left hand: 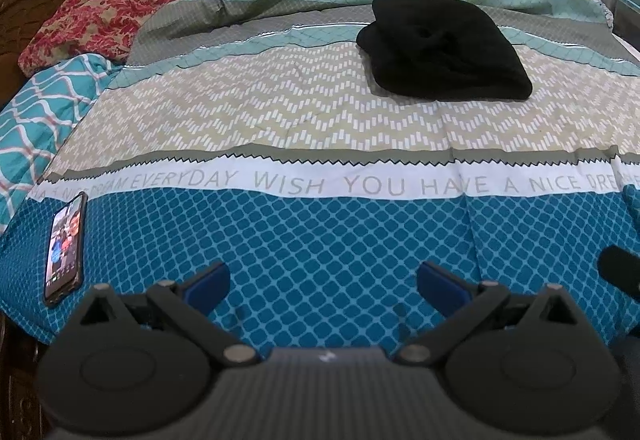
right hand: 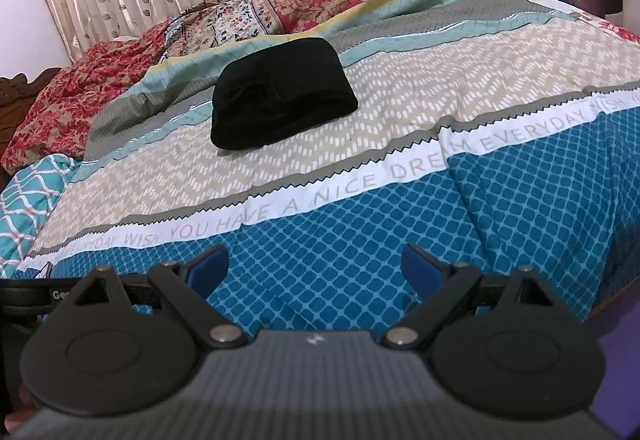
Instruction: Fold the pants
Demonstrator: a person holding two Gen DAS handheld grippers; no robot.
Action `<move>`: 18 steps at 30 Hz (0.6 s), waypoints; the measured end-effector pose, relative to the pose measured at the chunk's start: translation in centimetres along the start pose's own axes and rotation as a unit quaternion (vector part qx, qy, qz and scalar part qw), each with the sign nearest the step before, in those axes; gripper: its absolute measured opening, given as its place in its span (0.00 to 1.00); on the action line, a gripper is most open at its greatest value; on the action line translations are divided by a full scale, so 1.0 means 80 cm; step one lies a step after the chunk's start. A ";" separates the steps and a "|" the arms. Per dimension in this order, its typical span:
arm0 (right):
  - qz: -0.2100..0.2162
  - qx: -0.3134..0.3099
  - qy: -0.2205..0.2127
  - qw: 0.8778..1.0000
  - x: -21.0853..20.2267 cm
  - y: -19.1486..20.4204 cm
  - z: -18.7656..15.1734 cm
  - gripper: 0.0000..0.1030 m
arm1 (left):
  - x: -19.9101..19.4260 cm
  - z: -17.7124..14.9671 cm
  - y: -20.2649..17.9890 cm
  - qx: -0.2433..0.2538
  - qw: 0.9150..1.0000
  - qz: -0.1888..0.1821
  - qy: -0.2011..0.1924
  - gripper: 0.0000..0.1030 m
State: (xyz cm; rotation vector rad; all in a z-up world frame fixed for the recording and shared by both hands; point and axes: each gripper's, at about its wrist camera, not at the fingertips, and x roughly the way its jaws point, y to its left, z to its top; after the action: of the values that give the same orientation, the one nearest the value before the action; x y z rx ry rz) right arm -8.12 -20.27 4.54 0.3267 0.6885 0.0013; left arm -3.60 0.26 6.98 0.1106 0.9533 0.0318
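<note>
Pants (left hand: 444, 48), black and folded into a compact bundle, lying on the patterned bedspread (left hand: 320, 128) at one o'clock from the left gripper (left hand: 323, 282) and eleven o'clock from the right gripper (right hand: 316, 266). Jaws of both spread wide, empty, well apart from the bundle. Phone (left hand: 66, 246) at nine o'clock.

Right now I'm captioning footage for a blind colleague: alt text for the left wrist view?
Black pants lie bundled on a patterned bedspread, far from the open, empty left tongs. A lit phone rests on the bedspread near its left edge.
</note>
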 end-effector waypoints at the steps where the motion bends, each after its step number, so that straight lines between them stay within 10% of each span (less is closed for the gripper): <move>1: 0.000 0.000 0.000 1.000 0.000 0.000 0.000 0.92 | 0.000 0.000 0.000 0.000 1.000 -0.001 0.000 1.00; 18: -0.004 -0.001 -0.009 1.000 -0.003 0.005 -0.001 0.92 | -0.003 0.000 -0.005 0.006 1.000 -0.004 0.003 1.00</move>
State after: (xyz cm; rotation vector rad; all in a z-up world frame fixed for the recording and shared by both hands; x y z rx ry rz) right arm -8.35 -19.86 4.74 0.3210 0.6722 -0.0086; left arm -3.78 -0.18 7.14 0.1179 0.9610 0.0187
